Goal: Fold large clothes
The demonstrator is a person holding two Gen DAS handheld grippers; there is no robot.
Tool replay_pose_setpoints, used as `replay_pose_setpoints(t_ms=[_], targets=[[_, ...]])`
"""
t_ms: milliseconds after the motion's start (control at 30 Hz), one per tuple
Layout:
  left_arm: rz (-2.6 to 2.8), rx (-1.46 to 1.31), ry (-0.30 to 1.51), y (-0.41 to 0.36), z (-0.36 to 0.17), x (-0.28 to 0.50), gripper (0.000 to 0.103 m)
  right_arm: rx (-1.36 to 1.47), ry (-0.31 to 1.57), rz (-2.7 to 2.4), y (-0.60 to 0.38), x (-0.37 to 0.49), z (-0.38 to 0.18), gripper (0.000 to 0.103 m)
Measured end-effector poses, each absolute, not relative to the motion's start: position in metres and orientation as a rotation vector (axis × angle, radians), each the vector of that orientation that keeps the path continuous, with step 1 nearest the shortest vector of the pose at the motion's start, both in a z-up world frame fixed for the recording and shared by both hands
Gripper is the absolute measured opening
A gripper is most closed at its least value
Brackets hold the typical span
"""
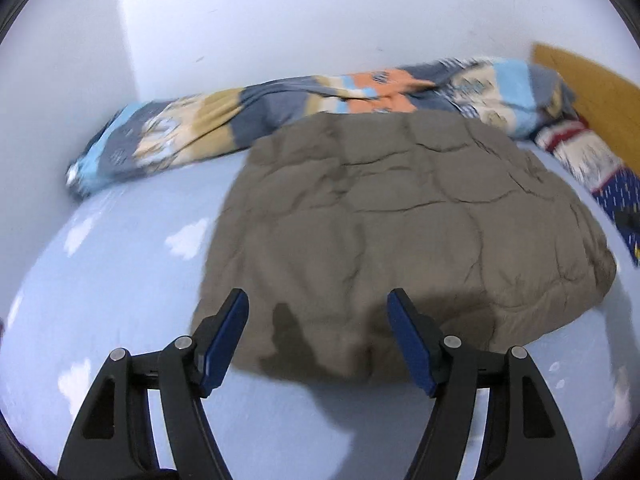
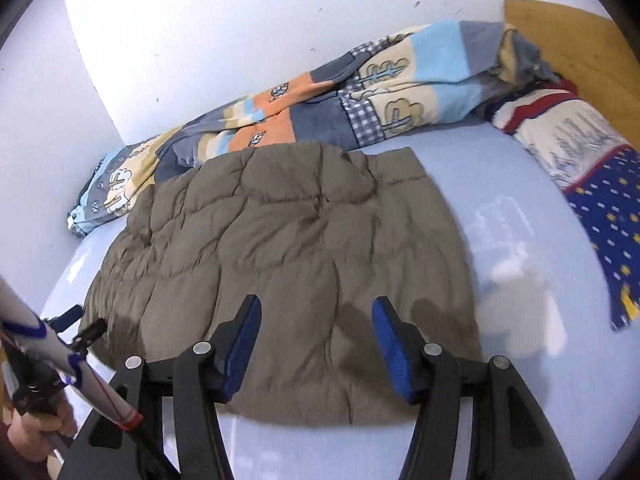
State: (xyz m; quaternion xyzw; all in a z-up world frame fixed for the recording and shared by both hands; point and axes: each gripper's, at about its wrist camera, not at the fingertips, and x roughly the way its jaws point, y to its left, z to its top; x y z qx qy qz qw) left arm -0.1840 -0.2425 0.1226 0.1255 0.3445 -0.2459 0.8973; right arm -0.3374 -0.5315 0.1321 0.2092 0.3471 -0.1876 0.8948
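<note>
From the left wrist camera, the left hand-held gripper (image 1: 318, 300) hung above the near edge of the brown quilted jacket (image 1: 400, 220), its blue pads (image 1: 224, 344) spread well apart with nothing between them, gripping nothing. The jacket lay folded into a puffy block on the pale blue bed sheet (image 1: 120, 280), stretching straight ahead of the fingers and a little to their right. Beyond it, against the white wall (image 1: 280, 20), a patchwork blanket (image 1: 280, 100) sat bunched in a long roll. Off to the far right, a red, white and blue patterned cloth (image 1: 592, 168) lay beside a wooden headboard (image 1: 592, 88). The picture was smeared with motion blur.

Over to the right wrist camera: the right hand-held gripper (image 2: 316, 308) also stood parted, pads clear of the fabric, holding nothing. The jacket (image 2: 280, 248) filled the space directly ahead and to the left of these fingers, its near hem just under the tips and its right edge running away in front of the right finger. The blanket (image 2: 320, 100) lay past its far edge, the starred blue cloth (image 2: 608, 216) far right by the headboard (image 2: 580, 40). Low at the left, the other hand-held gripper's fingertips (image 2: 86, 330) showed close to the jacket's left corner, with a white sleeve (image 2: 48, 352) and a hand (image 2: 36, 432) behind it.
</note>
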Motion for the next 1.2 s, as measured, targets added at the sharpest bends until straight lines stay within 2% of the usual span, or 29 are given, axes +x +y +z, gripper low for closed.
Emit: replay_pose_setpoints(t_ms=[200, 533, 733, 967, 1200], targets=[[-0.419, 0.251, 0.748, -0.229, 0.102, -0.168, 0.071, 0.360, 0.723, -0.391, -0.490, -0.333, 0.133, 0.062], [-0.403, 0.337, 0.832, -0.253, 0.072, -0.144, 0.074, 0.343, 0.848, -0.376, -0.490, -0.284, 0.068, 0.063], [-0.390, 0.311, 0.856, -0.254, 0.081, -0.140, 0.075, 0.304, 0.912, -0.362, -0.489, -0.273, 0.057, 0.067], [-0.439, 0.229, 0.691, -0.261, 0.128, -0.161, 0.075, 0.338, 0.877, -0.350, -0.494, -0.284, 0.077, 0.067], [-0.455, 0.286, 0.720, -0.279, 0.109, -0.167, 0.075, 0.375, 0.818, -0.549, -0.538, -0.315, 0.095, 0.068]])
